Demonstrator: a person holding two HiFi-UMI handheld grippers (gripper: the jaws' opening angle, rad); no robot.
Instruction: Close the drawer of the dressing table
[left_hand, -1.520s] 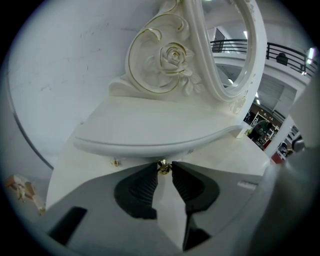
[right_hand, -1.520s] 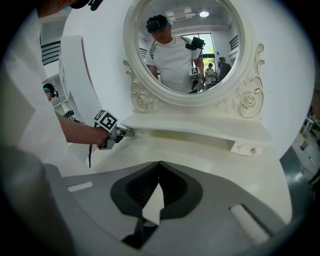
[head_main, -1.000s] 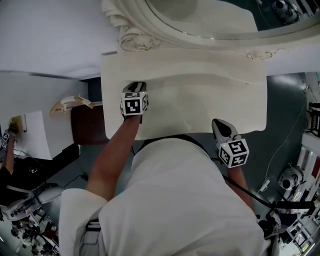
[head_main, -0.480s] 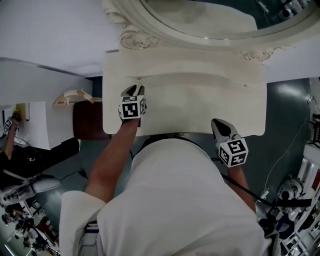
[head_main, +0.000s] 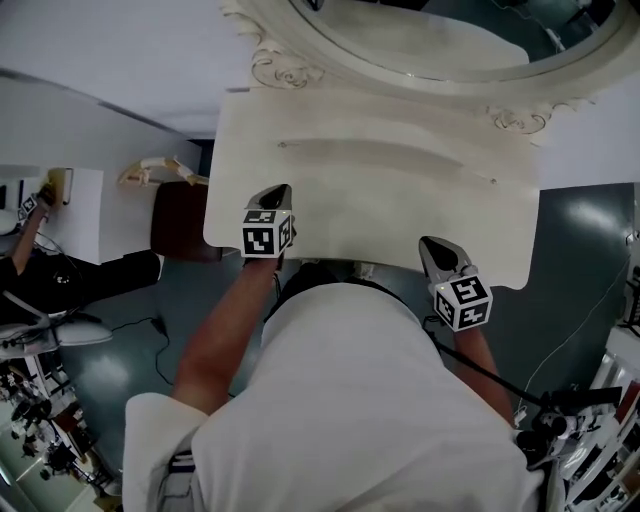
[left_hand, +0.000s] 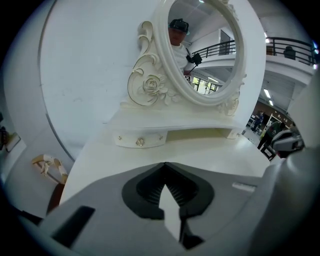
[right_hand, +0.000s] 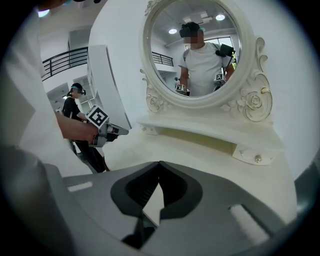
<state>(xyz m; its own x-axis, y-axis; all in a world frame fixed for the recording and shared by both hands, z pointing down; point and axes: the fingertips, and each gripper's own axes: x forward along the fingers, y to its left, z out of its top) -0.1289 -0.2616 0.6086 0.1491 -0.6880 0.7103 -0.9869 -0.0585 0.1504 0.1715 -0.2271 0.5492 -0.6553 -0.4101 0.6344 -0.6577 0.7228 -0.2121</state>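
The white dressing table (head_main: 380, 215) lies below me, its oval mirror (head_main: 420, 30) at the far side. Under the mirror's shelf sit two small drawers with metal knobs: the left drawer (left_hand: 140, 140) and the right drawer (right_hand: 256, 152). Both drawer fronts look flush with the shelf. My left gripper (head_main: 279, 191) hovers over the table's near left corner, well short of the left drawer, jaws shut and empty. It also shows as the left gripper (right_hand: 124, 131) from the other side. My right gripper (head_main: 432, 243) hangs at the near right edge, shut on nothing.
A dark brown stool (head_main: 180, 220) stands just left of the table, beside a pale carved piece (head_main: 160, 170). A person (head_main: 40, 270) works at far left by a white panel. Cables and equipment (head_main: 570, 430) clutter the floor at right.
My left gripper has drawn back from the middle of the tabletop to its near left edge, and its jaws look narrower. The right gripper has shifted only slightly.
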